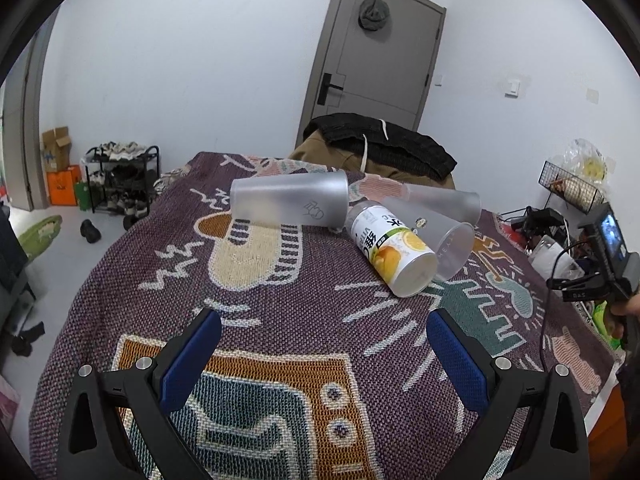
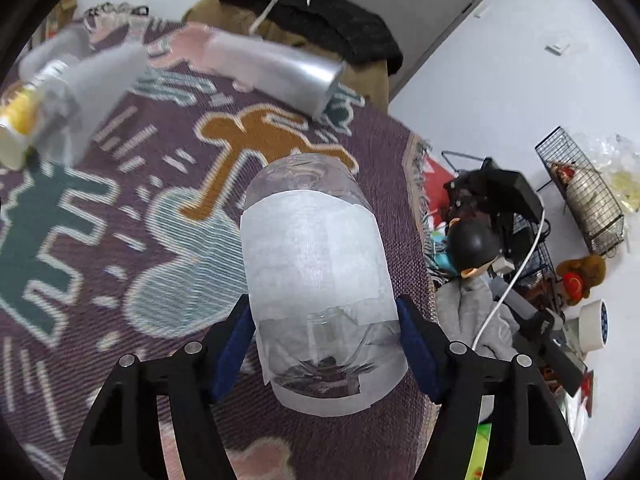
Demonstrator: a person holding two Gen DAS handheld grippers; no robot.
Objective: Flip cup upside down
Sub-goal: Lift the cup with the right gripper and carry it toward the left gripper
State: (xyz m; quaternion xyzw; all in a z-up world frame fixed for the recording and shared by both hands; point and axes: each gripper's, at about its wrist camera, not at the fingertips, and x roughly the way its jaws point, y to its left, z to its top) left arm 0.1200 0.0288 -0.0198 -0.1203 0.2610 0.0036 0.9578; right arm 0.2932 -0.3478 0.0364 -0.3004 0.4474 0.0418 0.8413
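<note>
My right gripper (image 2: 324,336) is shut on a clear cup wrapped in white tape (image 2: 316,264), held above the patterned cloth (image 2: 120,208); its blue pads (image 2: 416,344) press both sides. The right gripper also shows at the right edge of the left wrist view (image 1: 600,256), with the cup (image 1: 556,260) in it. My left gripper (image 1: 324,348) is open and empty above the cloth (image 1: 280,320). Ahead of it lie a frosted cup (image 1: 288,202), a cup with a lemon label (image 1: 394,252) and two more frosted cups (image 1: 444,236), all on their sides.
A brown and black pile of clothes (image 1: 376,152) lies at the table's far edge. A shoe rack (image 1: 120,176) stands on the floor at left. Wire baskets (image 2: 584,200), cables and clutter sit right of the table. A frosted cup (image 2: 280,68) lies on its side.
</note>
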